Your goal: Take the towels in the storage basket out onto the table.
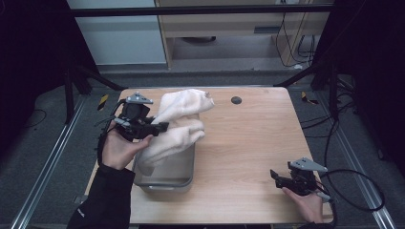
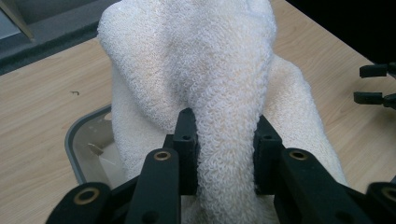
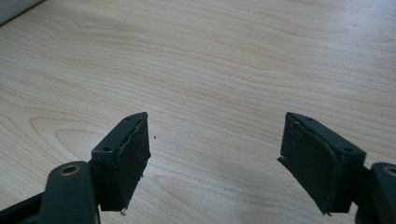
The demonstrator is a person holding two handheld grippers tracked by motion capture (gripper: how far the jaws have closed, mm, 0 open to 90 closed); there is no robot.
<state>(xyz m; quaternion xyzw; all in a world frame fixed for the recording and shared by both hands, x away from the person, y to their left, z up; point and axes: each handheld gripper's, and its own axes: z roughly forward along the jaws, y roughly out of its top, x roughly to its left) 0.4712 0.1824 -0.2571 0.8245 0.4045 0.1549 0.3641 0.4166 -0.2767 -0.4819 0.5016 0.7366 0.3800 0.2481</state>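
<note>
**A:** Where does the towel (image 1: 176, 126) sit, and what holds it?

**B:** The left gripper (image 1: 160, 127) is clenched on a bunched fold of the white towel; in the left gripper view the terry cloth (image 2: 227, 140) fills the gap between the two black jaws, pressed from both sides. The cloth hangs over the far end of the metal tray (image 1: 167, 181) at the table's (image 1: 248, 143) near-left part, its lower end trailing down into the tray, its upper lobes lying toward the far edge.

**B:** The right gripper (image 1: 275, 177) is released — jaws apart over bare wood, nothing between them, well apart from the towel.

**A:** How is the step best carried out?

**B:** The work appears to be lifting the towel out of the tray. A judgement: the lift should go straight up until the trailing end clears the tray's rim, since a sideways pull could drag the cloth on the rim and shift the tray. The grip is on a single fold, so the rest may sag and unfold.

**A:** And the room for moving?

**B:** The tray stands near the table's near-left edge; open wood lies to the right and centre — the better place to carry the cloth. A small dark round spot (image 1: 236, 100) marks the far side.
</note>
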